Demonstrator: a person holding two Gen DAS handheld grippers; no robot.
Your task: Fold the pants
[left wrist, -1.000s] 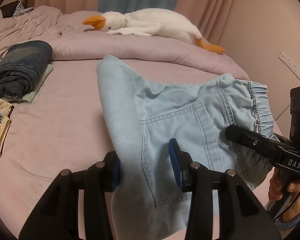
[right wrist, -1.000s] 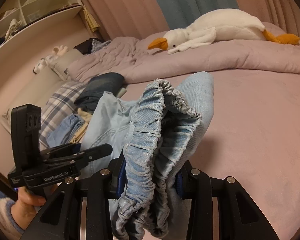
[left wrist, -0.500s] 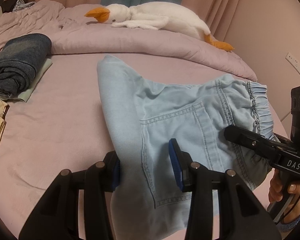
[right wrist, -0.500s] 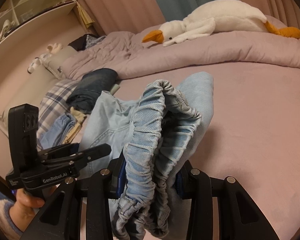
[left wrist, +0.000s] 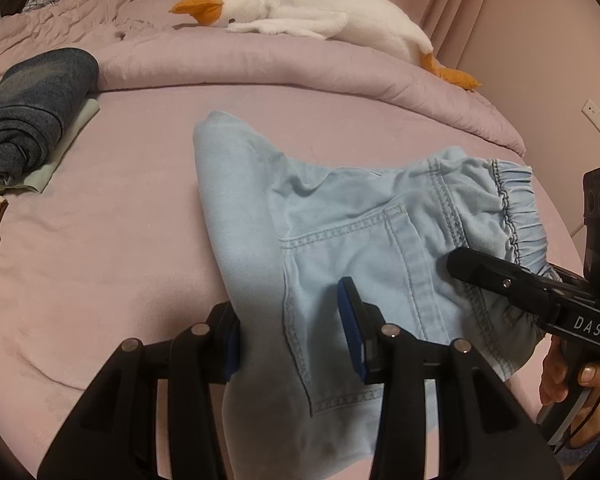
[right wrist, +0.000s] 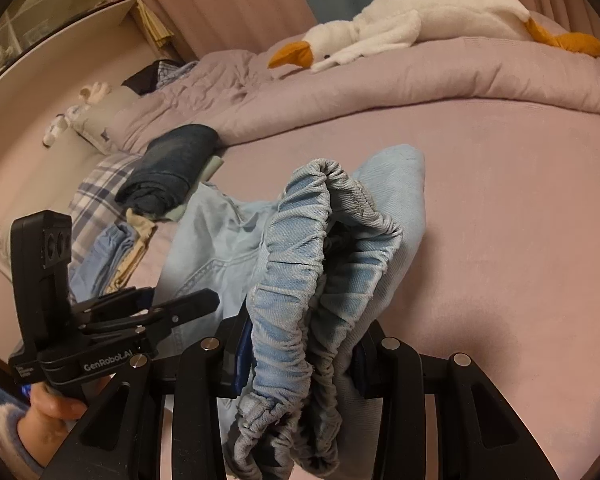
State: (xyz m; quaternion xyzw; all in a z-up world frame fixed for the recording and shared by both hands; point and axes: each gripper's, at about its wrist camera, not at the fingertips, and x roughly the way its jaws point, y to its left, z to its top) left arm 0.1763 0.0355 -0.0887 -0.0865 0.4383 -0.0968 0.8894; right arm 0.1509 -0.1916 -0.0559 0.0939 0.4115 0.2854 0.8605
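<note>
The bed (left wrist: 100, 248) with its pink sheet fills most of both views, and its near edge is cut off by my own black frames. At twelve o'clock a rolled duvet (left wrist: 300, 64) crosses it, with a white plush goose (left wrist: 320, 16) lying on top. At nine o'clock in the left view is a stack of folded clothes (left wrist: 28, 112), partly cut by the frame; the lower pieces I cannot make out.

The pants (left wrist: 340, 232), light blue denim, lie on the sheet in the middle, one back pocket up, the leg end pointing to eleven o'clock.

My left gripper (left wrist: 290, 324) has its fingers pressed on a thick fold of the leg side; the cloth hides the left pad almost fully. My right gripper (right wrist: 300, 356) has its fingers tight on the bunched elastic waistband (right wrist: 300, 272), which hangs down and covers both pads, so the exact contact is hard to see. My right hand (left wrist: 568, 376) shows only as fingertips at four o'clock in the left view.
</note>
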